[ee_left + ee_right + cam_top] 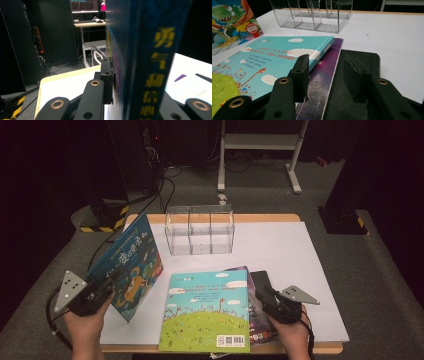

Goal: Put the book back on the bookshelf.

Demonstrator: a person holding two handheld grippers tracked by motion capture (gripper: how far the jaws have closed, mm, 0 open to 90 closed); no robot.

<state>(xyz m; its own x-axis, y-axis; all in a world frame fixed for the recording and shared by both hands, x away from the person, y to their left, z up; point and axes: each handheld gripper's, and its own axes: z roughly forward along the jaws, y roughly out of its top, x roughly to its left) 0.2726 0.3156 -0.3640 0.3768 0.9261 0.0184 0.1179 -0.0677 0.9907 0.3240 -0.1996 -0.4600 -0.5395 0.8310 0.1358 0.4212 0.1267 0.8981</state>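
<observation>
While the left hand-held gripper (102,287) clamps the blue book (131,265) upright, left of the clear organizer (200,230), item advice: keep it vertical, steer its lower edge into a slot; right hand-held gripper (267,295) half-open, empty, above the black book (359,75).

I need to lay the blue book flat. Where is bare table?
Free: right of the clear organizer, out to the white table edge. Crowded: the front, where the green book tops a stack beside the right gripper.
</observation>
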